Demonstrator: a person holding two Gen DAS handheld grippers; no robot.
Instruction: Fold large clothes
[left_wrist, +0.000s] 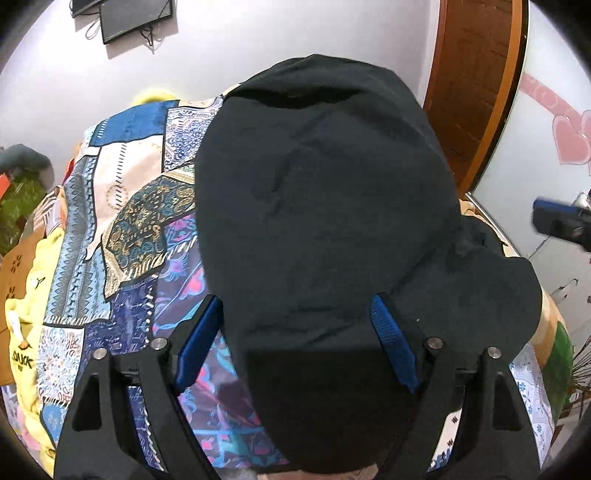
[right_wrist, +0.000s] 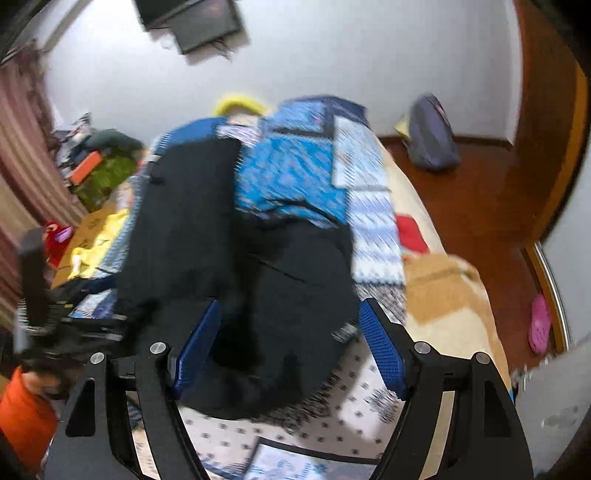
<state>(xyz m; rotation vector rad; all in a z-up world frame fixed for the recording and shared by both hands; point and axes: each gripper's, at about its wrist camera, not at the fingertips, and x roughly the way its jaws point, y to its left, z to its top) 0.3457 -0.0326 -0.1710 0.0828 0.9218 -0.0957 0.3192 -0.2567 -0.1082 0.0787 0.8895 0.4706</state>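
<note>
A large black garment (left_wrist: 325, 184) lies spread over a blue patterned bedspread (left_wrist: 129, 184). My left gripper (left_wrist: 295, 301) hovers over the garment's near end with its jaws wide apart. The black cloth runs beneath and between the blue pads, and they do not pinch it. At the right edge of the left wrist view, one blue-padded finger (left_wrist: 554, 218) of the other gripper shows. In the blurred right wrist view, my right gripper (right_wrist: 290, 304) stands open above the black garment (right_wrist: 192, 221), with nothing clamped between its pads.
A yellow garment (left_wrist: 26, 314) lies at the bed's left side. A wooden door (left_wrist: 476, 92) stands at the right. On the wooden floor (right_wrist: 480, 192) are a grey backpack (right_wrist: 432, 136) and a pink slipper (right_wrist: 539, 325). A person's orange sleeve (right_wrist: 22, 413) is at lower left.
</note>
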